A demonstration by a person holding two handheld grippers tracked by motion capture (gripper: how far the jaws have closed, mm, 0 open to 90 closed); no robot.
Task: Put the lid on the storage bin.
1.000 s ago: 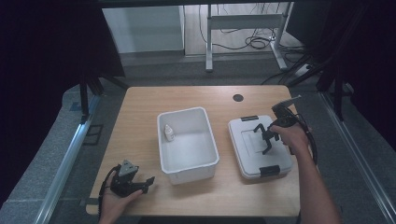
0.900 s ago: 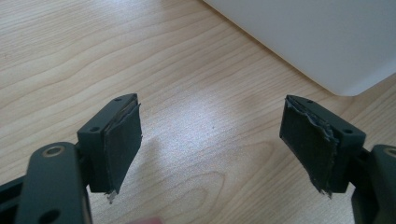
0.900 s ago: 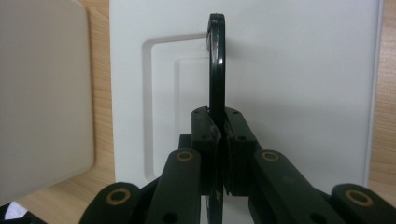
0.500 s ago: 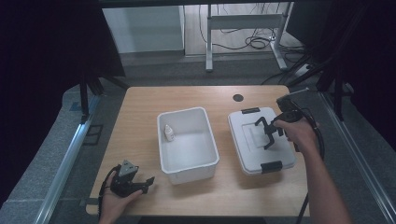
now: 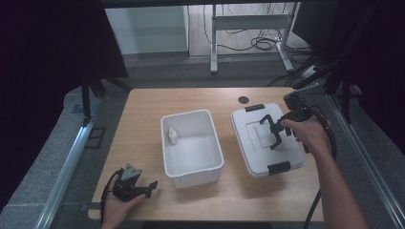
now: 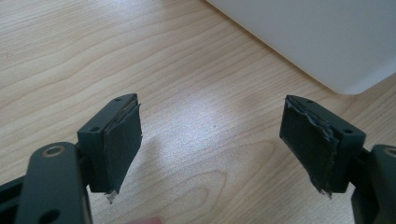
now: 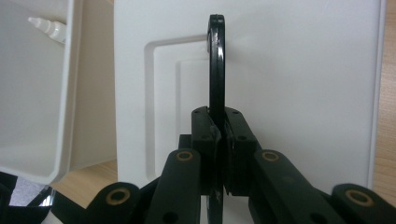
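From the high view, a wooden desk (image 5: 143,124) carries an open white bin (image 5: 192,142) near its middle, with a small white bottle (image 5: 173,136) standing against the bin's inner left wall. Just right of the bin lies a white lid (image 5: 267,138) with black latches at its far and near ends. The right claw (image 5: 272,132) is over this lid, held by the person's right hand (image 5: 308,133), and it grips a black handle (image 5: 270,130) raised from the lid's top; how the handle joins the lid is too small to make out. At the desk's near left corner the left claw (image 5: 148,187) rests low by the desk edge in the left hand (image 5: 117,202), its grey three-cornered plate on top, and its jaws are too small here to judge. In the left gripper view, the left claw (image 6: 212,140) stands wide, with bare wood grain between the two worn pads and nothing held; the rounded corner of the white bin (image 6: 327,42) is cut off at the upper right. In the right gripper view, the right claw (image 7: 218,154) is pinched narrow on the black handle (image 7: 216,70), seen edge-on as a thin upright strip against the white lid (image 7: 303,70). At the left the bin (image 7: 60,116) is partly cut off, and the bottle (image 7: 49,28) shows at the top corner, only its tip and shoulder in frame.
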